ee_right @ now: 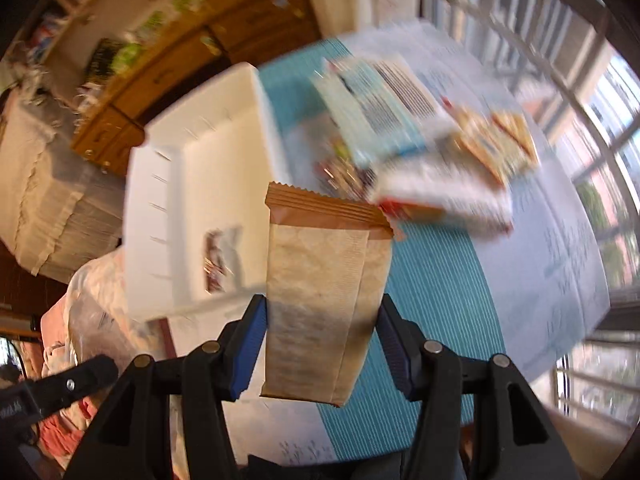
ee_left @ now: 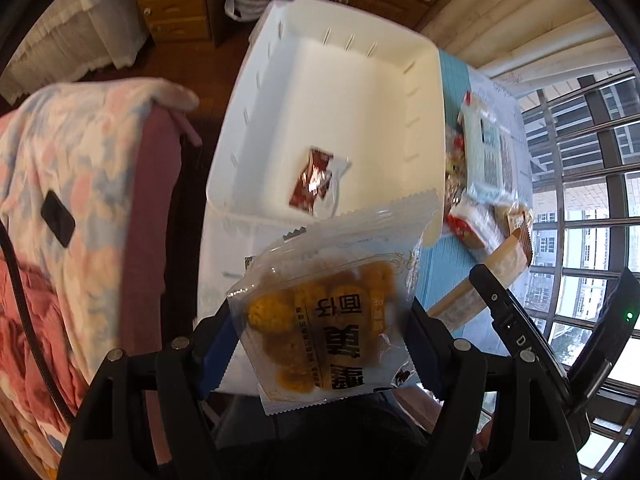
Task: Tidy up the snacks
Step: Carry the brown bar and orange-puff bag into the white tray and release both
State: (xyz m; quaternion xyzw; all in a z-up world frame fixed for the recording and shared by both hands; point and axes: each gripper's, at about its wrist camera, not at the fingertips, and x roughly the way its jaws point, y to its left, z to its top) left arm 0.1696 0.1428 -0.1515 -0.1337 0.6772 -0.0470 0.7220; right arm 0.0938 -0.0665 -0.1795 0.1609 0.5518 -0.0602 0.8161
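Observation:
My left gripper (ee_left: pixel 320 344) is shut on a clear packet of yellow snacks (ee_left: pixel 328 320), held above the near rim of a white plastic bin (ee_left: pixel 248 128). One red-brown snack packet (ee_left: pixel 312 180) lies in the bin. My right gripper (ee_right: pixel 322 344) is shut on a tan paper-look snack packet (ee_right: pixel 324 292) with a brown crimped top, held above the table just right of the bin (ee_right: pixel 160 208). The red packet (ee_right: pixel 216 264) shows blurred inside the bin. A pile of snack packets (ee_left: pixel 480 184) (ee_right: pixel 420 144) lies on the table beyond.
The table has a teal striped mat (ee_right: pixel 436 292) and a white printed cloth (ee_right: pixel 560 248). A chair draped with pink and blue cloth (ee_left: pixel 80 200) stands left of the bin. Wooden drawers (ee_left: pixel 176 4) are behind. Barred windows (ee_left: pixel 592 208) are to the right.

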